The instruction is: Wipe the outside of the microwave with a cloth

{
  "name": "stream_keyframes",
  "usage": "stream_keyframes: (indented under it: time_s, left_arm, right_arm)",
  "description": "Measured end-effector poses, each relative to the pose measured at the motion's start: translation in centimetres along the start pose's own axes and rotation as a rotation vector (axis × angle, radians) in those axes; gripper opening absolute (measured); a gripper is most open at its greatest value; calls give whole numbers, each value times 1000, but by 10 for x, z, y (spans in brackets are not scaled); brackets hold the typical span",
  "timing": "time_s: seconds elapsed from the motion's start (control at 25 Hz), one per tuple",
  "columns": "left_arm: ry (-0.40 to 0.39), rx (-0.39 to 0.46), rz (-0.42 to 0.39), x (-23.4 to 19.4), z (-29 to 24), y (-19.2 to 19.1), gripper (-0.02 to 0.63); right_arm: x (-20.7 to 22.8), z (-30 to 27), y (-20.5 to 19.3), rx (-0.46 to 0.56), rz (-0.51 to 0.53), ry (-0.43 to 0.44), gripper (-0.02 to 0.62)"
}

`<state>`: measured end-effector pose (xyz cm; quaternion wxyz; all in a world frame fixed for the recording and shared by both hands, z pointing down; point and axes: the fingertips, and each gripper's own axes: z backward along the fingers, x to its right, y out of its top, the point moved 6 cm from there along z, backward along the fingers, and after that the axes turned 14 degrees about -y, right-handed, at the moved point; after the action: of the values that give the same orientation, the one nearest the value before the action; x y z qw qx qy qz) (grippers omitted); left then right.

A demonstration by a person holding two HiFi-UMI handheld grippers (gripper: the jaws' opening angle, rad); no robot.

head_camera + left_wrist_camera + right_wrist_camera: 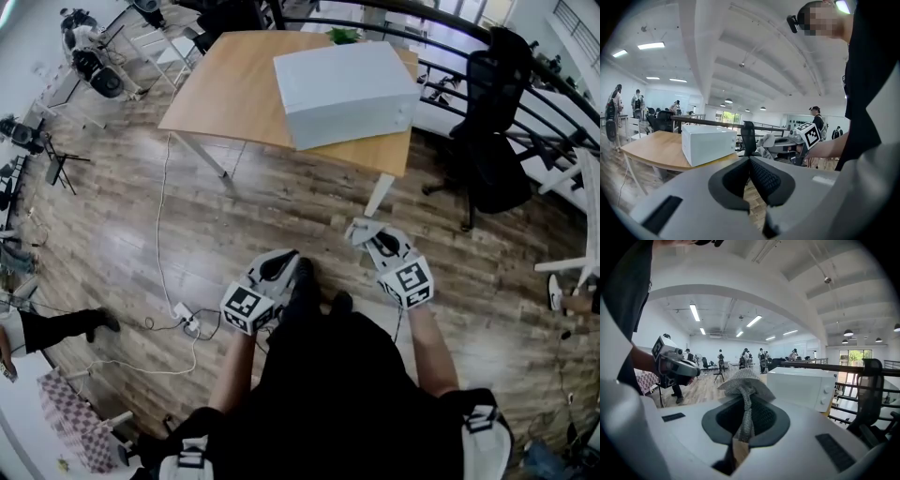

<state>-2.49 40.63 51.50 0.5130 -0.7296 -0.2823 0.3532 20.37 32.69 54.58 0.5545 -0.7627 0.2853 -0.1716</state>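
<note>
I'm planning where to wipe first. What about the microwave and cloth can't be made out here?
Smears on the microwave: too small in head view, too distant in both gripper views.
Its rear face: turned away in every view.
Lower end of the cloth: pinched inside the right gripper, right gripper view.

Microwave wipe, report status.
Right gripper shut on cloth; left gripper shut, empty. Microwave on table ahead, no contact yet. Only floor between.

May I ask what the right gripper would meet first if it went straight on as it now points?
Most likely the microwave, at its near corner: the right gripper, shut on the cloth, points roughly at it. Depth is unclear; it might pass left.
</note>
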Motion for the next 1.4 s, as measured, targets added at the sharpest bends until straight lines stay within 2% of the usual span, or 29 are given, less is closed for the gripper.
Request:
stream_keyframes:
  time_s: [0.28,0.76,1.2,1.4]
  left_arm:
    - [-62,15,-13,-49,-18,13,3]
    - [-141,11,-44,-166,-36,57,3]
    - [-196,12,-41,-234,-42,62,3]
    - [-188,7,-17,-260,-36,69,3]
  right_arm:
    - [13,-29,8,-43,19,-55,17]
    - [22,-125,46,-53,4,-108,17]
    - [25,-180,55,-80,-6,-168,18]
    - [25,-200,63,-64,-17,-211,17]
